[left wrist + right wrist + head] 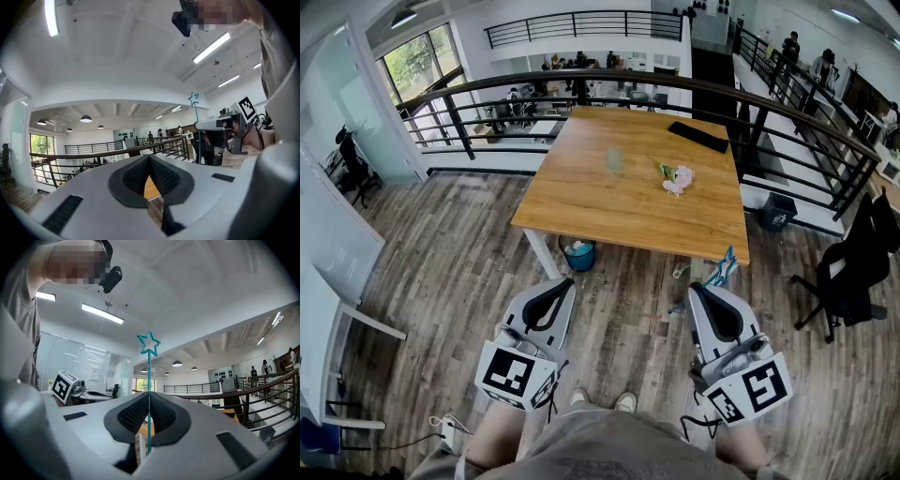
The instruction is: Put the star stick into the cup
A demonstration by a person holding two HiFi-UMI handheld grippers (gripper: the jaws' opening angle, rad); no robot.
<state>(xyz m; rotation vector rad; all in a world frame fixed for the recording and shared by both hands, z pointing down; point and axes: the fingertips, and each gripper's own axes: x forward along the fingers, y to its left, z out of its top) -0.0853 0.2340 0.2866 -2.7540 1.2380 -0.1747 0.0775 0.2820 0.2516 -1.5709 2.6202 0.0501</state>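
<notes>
From the head view I look down at a wood floor (469, 244). Both tools sit low and near me, above my shoes (625, 401). The left gripper (562, 286) is on the left and the right gripper (701, 292) is on the right. They are well apart. The star stick (724, 269) is a thin blue-green stick that pokes out past the tip of the right gripper.

The table (581, 202) is farther away, past both tools. The cup (614, 160) is see-through and stands upright near the middle of the table. Some pink flowers (678, 178) lie to the right of the cup. A black flat thing (698, 136) lies at the far right part of the table. A blue bin (579, 255) stands on the floor under the near edge of the table. A dark railing (581, 89) curves behind the table.

In the left gripper view the jaws are together, tip against tip, with nothing between them. I can see a bit of the wood table through the small gap below the tips. Off to the right I see the other tool holding the stick up, with the star at the top.

In the right gripper view the jaws are clamped on the stick. It stands straight up between the black pads, and the star is high above them. The stick is far from the cup.
</notes>
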